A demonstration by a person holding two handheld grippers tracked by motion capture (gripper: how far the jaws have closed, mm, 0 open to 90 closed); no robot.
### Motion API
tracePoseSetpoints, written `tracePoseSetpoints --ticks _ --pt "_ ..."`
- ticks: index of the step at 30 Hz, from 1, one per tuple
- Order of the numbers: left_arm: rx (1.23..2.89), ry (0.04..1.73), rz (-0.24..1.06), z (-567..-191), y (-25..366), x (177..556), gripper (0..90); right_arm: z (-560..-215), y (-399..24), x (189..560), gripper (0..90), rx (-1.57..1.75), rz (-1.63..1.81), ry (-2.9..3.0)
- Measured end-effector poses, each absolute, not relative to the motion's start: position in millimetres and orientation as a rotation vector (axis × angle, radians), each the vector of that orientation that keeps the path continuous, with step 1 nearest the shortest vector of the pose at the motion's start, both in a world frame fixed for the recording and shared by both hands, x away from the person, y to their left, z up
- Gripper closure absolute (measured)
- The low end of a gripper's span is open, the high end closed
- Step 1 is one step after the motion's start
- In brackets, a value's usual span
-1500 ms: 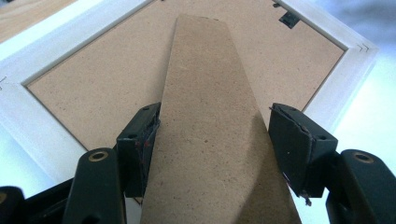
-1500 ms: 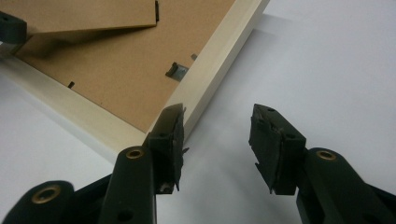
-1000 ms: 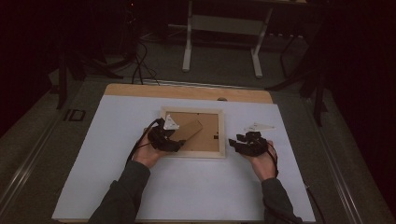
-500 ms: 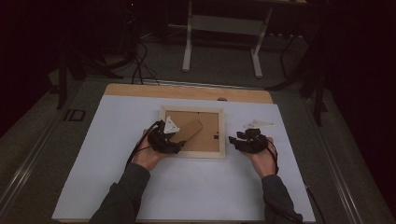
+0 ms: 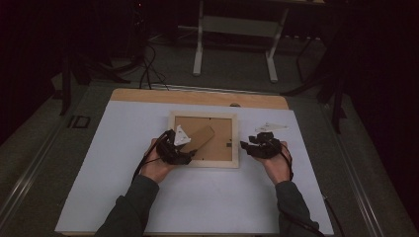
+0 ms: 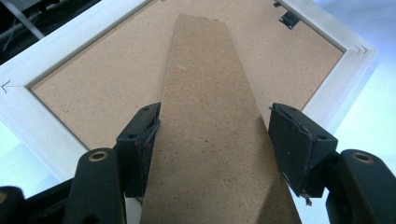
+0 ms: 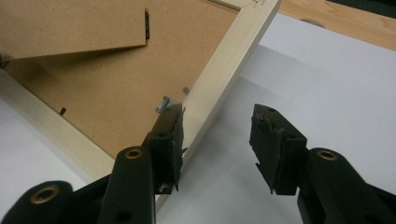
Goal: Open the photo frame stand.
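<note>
A pale wooden picture frame (image 5: 235, 140) lies face down on the white table top, its brown backing board (image 6: 107, 70) facing up. A brown easel stand (image 5: 201, 137) is hinged to the board and tilts up toward my left gripper (image 5: 191, 150). Both jaws of the left gripper (image 6: 215, 126) sit against the stand's (image 6: 210, 140) two long edges, shut on it. My right gripper (image 5: 245, 146) is at the frame's right rail. The right gripper (image 7: 217, 128) is open, with one jaw over the rail (image 7: 224, 70) beside a metal tab (image 7: 163, 103) and the other over bare table.
The white table top (image 5: 123, 148) has room on both sides of the frame and in front of it. A bare wooden strip (image 5: 197, 96) runs along its far edge. Beyond it, a stand's legs (image 5: 197, 49) and cables are on the dark floor.
</note>
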State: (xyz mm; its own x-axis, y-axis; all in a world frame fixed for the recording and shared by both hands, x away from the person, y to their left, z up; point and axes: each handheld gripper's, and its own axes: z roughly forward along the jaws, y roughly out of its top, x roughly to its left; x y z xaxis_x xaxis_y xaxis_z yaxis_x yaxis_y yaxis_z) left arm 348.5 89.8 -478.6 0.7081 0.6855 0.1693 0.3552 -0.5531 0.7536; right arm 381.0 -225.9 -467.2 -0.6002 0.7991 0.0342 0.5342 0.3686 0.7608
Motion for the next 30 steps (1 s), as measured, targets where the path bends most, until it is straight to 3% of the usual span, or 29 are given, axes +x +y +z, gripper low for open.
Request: tracePoseSetpoints --ticks 30 --pt "2.174 0.735 0.717 -477.2 84.3 330.0 38.0 -460.4 -216.9 403.9 52.7 1.213 1.147 2.307"
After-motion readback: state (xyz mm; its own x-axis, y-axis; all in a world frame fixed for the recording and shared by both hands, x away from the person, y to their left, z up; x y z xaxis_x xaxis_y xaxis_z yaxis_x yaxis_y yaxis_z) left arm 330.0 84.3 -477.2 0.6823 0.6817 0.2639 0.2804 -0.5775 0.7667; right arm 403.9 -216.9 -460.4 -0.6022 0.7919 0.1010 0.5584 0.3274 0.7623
